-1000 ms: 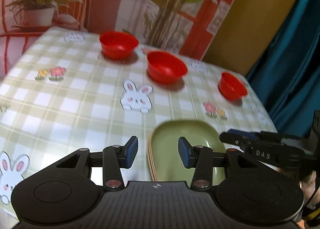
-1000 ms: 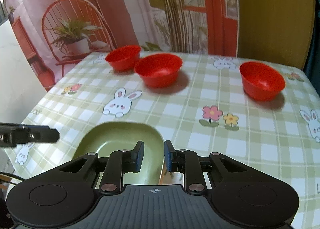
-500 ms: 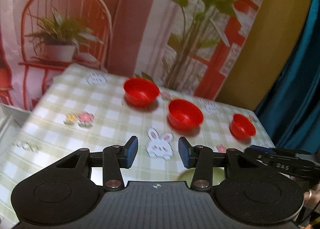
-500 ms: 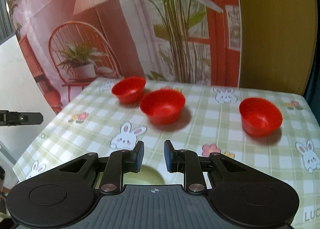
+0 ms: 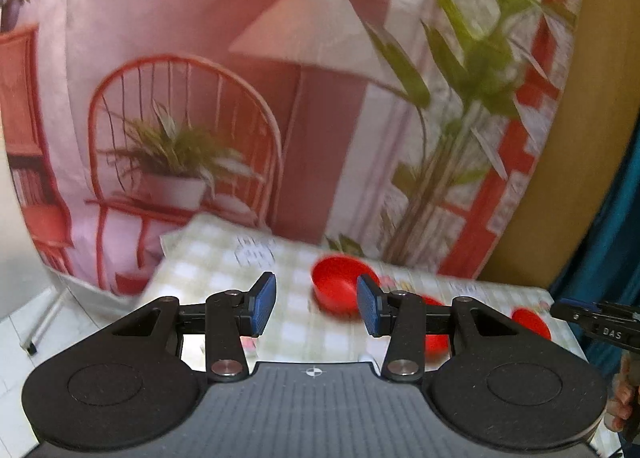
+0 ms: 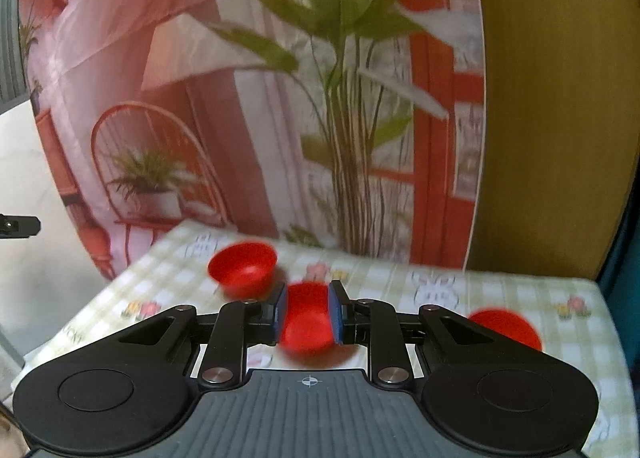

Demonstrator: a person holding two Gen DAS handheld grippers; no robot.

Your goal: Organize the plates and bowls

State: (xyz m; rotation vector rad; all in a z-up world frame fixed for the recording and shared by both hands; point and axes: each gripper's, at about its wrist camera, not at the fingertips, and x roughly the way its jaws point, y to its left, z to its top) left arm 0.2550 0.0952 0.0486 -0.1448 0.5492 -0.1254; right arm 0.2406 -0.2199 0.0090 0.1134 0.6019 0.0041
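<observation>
Three red bowls stand on the checked tablecloth. In the right wrist view they are the far left bowl [image 6: 243, 267], the middle bowl [image 6: 306, 316] seen through the gap of my fingers, and the right bowl [image 6: 506, 324]. My right gripper [image 6: 307, 314] is open with a narrow gap and holds nothing, well back from the bowls. In the left wrist view the bowls show as the far bowl [image 5: 338, 288], the middle bowl [image 5: 436, 334] partly hidden by a finger, and the right bowl [image 5: 532, 323]. My left gripper [image 5: 316, 306] is open and empty. The green plates are out of view.
The table [image 6: 460, 290] ends at a printed backdrop of a chair and plants [image 6: 344, 118]. A yellow panel [image 6: 540, 138] stands at the back right. The right gripper's tip [image 5: 592, 320] shows at the right edge of the left wrist view.
Both grippers have pulled back and tilted up from the table. The green plate stack has dropped out of both views. The bowls now look smaller and farther away.
</observation>
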